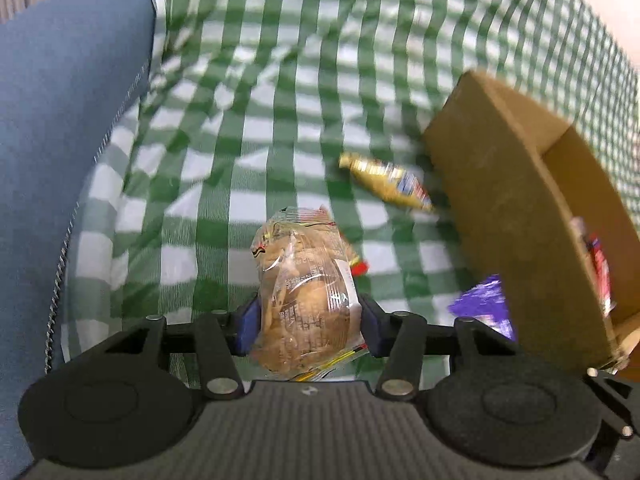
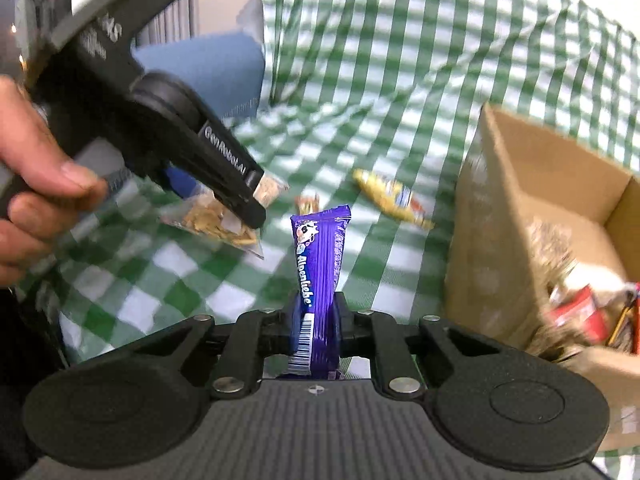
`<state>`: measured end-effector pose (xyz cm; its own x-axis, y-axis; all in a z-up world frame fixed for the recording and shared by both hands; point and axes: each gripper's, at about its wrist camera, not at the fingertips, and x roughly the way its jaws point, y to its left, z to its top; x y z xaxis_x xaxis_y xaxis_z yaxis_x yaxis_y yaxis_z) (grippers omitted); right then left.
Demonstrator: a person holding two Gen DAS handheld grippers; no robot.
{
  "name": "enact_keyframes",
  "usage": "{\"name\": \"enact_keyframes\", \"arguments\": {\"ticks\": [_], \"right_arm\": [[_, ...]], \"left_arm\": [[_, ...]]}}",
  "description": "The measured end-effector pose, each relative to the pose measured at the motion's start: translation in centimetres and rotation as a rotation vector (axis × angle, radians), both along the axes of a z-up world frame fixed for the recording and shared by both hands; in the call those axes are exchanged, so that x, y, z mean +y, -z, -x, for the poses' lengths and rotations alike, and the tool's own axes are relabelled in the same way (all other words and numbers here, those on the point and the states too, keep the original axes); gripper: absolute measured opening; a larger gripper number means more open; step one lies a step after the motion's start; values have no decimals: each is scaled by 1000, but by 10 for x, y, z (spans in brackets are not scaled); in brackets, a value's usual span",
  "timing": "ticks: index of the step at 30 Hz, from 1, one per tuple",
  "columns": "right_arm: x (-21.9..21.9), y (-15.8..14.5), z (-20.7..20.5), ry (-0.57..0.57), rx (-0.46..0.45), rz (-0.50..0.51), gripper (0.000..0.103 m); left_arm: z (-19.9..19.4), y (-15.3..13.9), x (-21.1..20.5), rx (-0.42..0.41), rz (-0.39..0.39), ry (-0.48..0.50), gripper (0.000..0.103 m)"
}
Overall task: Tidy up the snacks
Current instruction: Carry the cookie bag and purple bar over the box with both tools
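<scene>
Clear packet of brown snacks [image 1: 306,292] clamped between the fingers of the left gripper [image 1: 308,320], held above the green checked cloth [image 1: 280,80]. Purple candy bar [image 2: 318,280] pinched upright in the right gripper [image 2: 316,320], likewise over the cloth, just left of the cardboard box [image 2: 500,208] with other packets inside. Gold wrapper [image 2: 394,199] loose on the cloth near the box wall, blue cushion [image 1: 60,140] at the far left.

Motion blur smears the gold wrapper [image 1: 386,181]; the cardboard box [image 2: 532,216] runs off the right edge, contents unreadable.
</scene>
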<state>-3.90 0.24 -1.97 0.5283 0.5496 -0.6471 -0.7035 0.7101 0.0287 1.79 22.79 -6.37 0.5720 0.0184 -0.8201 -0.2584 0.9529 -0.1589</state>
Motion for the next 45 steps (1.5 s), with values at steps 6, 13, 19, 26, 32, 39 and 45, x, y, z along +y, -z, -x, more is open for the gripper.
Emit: {"name": "enact_keyframes", "arguments": {"ticks": [6, 13, 19, 26, 32, 39, 45], "right_arm": [[-31, -48, 1, 17, -100, -133, 16], [-91, -113, -31, 128, -230, -265, 16], [-149, -120, -83, 299, -333, -217, 16], [-185, -97, -103, 430, -311, -156, 16], [-185, -85, -113, 421, -332, -75, 16], [-194, -81, -121, 458, -309, -68, 16], [-194, -76, -128, 507, -283, -57, 16]], "left_arm": [[10, -29, -12, -149, -23, 14, 56], [4, -48, -52, -291, -117, 101, 55], [-1, -56, -102, -409, -141, 184, 55], [-20, -60, -158, -526, -119, 282, 55], [-39, -52, -205, -555, -115, 412, 55], [-71, -43, -227, -557, -74, 480, 55], [-89, -39, -233, -540, -23, 473, 55]]}}
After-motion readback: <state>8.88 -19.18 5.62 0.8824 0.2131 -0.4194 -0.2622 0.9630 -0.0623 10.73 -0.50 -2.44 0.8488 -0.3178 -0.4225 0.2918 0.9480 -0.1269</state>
